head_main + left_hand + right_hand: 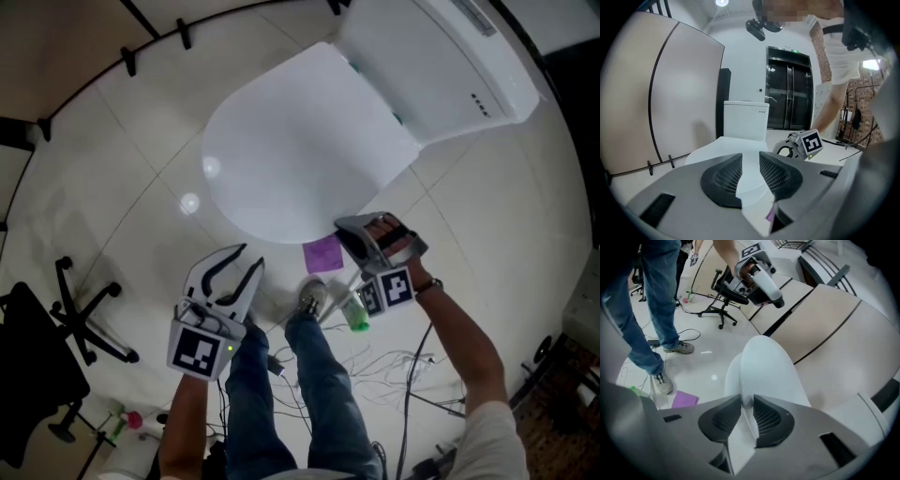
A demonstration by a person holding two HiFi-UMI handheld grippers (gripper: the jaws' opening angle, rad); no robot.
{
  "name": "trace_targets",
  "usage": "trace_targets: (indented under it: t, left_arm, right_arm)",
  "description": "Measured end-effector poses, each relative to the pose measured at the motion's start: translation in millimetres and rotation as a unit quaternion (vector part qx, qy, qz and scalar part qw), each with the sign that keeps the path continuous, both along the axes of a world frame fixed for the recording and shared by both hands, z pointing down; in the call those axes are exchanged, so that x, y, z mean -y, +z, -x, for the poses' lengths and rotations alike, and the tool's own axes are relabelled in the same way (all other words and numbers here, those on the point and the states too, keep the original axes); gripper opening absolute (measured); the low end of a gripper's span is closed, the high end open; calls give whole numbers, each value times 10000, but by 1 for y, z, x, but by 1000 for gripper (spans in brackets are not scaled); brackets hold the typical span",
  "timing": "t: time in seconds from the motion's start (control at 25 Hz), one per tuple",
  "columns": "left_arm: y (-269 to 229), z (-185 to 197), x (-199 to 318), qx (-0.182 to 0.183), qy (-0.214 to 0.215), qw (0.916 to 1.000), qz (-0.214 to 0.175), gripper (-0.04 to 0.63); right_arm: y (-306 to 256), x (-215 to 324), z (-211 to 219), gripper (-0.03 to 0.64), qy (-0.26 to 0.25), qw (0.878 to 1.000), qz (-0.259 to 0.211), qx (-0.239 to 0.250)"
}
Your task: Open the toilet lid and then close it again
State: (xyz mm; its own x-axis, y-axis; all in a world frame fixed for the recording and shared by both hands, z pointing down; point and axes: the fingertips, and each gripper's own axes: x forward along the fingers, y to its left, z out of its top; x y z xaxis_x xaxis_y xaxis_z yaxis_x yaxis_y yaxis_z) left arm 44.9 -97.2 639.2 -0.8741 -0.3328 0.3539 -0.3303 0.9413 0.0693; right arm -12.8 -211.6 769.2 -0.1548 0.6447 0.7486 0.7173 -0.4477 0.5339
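I see the toilet lid (300, 150) down over the bowl, with the tank (441, 66) behind it at the upper right of the head view. The right gripper (349, 227) is at the front edge of the lid. In the right gripper view its two jaws stand close together, the thin front rim of the lid is between them, and the pads lie against it, so it is pinching the lid. I see the lid as flat from above; I cannot tell if the rim is already raised a little.

The left gripper (246, 262) is over the floor, in front of the toilet and to its left, apart from the lid. In the left gripper view its jaws are spread to a middle width and nothing is between the pads. Through the gap I see only the white front of the toilet further away, and the marker cube of the other gripper to the right of it.

On the floor just before the toilet lies a purple sheet (323, 253). Near it is my shoe (312, 295), and beside the shoe a small green thing (356, 317) which I cannot identify. A black office chair (84, 323) stands well apart at the left.
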Motion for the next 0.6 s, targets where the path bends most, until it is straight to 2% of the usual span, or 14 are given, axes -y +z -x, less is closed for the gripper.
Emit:
trace_targets:
  t: [0.08,0.2,0.28,0.4,0.6]
  left_arm:
    - [-13,0,-3,94,-201,9997,-123,109]
    - [-24,0,-6,97,-250,9996,-64,107]
    - [-31,1,-6,109,-253,9996,-66,109]
    - [-42,7,-2,159,-169,9997,8,108]
    - [-64,20,6,216,-84,9997,42,109]
  right_arm:
    - [-24,2,6,81,333,9989,337,-29]
    - [-62,7,23,74,1020,9906,897,-136]
    - [-87,10,35,71,1533,9790,1299,-333]
    - [-122,19,57,64,2245,9551,1826,-636]
    - [-157,33,87,57,2887,9259,2236,-971]
